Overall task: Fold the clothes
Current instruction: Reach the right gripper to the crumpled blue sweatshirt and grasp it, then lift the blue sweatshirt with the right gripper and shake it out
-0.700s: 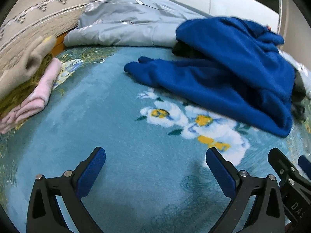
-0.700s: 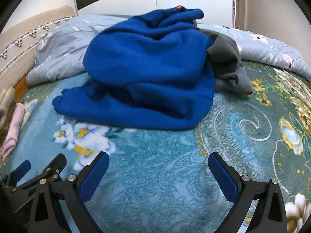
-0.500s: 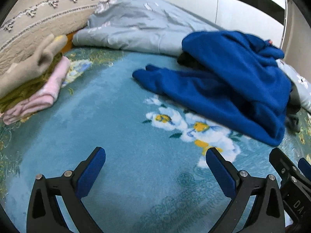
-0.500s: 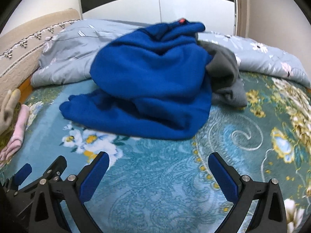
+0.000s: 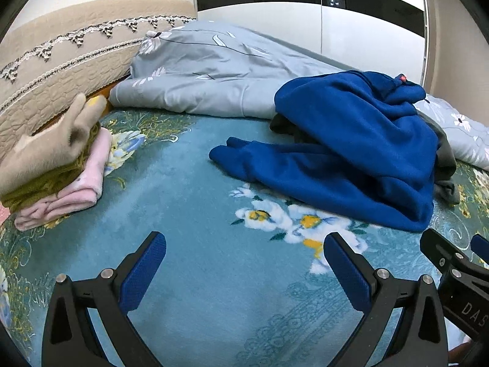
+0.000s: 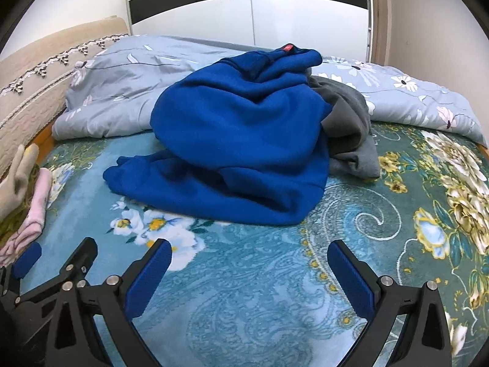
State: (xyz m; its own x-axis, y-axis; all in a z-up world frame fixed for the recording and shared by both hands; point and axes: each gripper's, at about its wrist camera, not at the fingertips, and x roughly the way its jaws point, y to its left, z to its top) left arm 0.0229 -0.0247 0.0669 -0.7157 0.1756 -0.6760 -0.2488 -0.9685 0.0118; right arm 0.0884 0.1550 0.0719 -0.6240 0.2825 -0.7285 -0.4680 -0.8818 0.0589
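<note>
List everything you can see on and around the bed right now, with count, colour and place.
blue garment: one, royal blue, crumpled mid-bed
grey garment: one, dark grey, partly under the blue one, on its right
folded stack: one, beige over olive over pink, left edge of bed
duvet: one, pale grey floral, behind the clothes
blanket: one, teal floral, covering the bed
headboard: one, beige, left
wardrobe: white with black band, behind
left tongs: black, blue pads, open
right tongs: same, open

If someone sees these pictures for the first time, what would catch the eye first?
Probably the crumpled blue garment heaped mid-bed on the floral teal blanket, with a grey garment tucked under its right side. Next, the small folded stack at the left edge, near the headboard.
</note>
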